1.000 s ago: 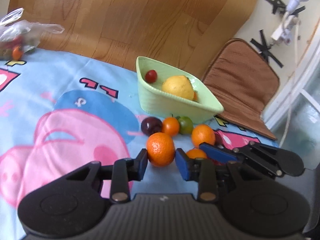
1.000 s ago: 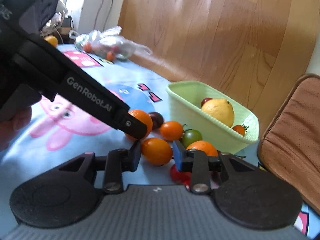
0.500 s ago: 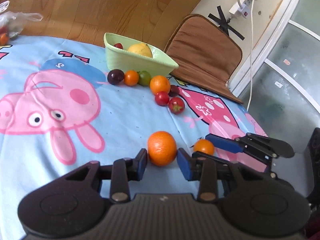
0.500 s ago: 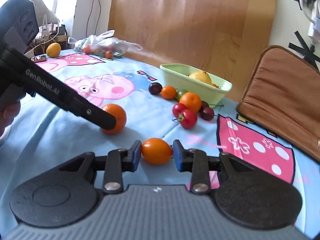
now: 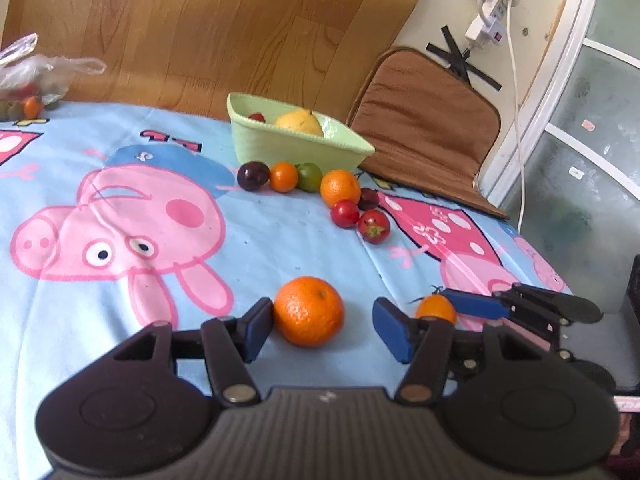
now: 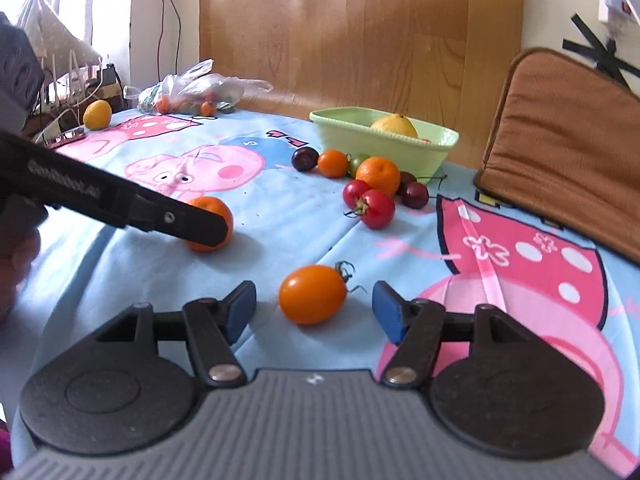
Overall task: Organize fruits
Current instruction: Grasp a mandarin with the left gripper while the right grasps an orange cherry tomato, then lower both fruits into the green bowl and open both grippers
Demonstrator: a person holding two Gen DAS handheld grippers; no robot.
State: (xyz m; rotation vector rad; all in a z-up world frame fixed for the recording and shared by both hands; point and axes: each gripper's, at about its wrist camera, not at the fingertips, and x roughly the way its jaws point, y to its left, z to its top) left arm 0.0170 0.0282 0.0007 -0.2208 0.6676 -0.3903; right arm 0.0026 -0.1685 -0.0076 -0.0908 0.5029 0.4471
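An orange (image 5: 309, 311) rests on the cartoon tablecloth between the opening jaws of my left gripper (image 5: 324, 330). Its left pad still touches the peel and the right pad stands clear. An oval orange tomato (image 6: 312, 294) with a stem lies on the cloth between the opening jaws of my right gripper (image 6: 314, 314), neither pad on it. Further back a green basket (image 5: 296, 148) holds a lemon (image 5: 299, 122) and a small red fruit. In front of the basket lie a dark plum (image 5: 253, 176), an orange (image 5: 340, 188) and red tomatoes (image 5: 374, 226).
A brown cushion (image 5: 428, 128) lies right of the basket. At the far left, a plastic bag (image 6: 192, 88) holds more fruit and a lone lemon (image 6: 97, 114) lies near it. A hand shows at the left edge of the right wrist view. The cloth drops off at the right.
Both grippers pulled back from the pile by the basket, each carrying its fruit. Both fruits now sit on the cloth nearer me, and both pairs of jaws have spread apart.
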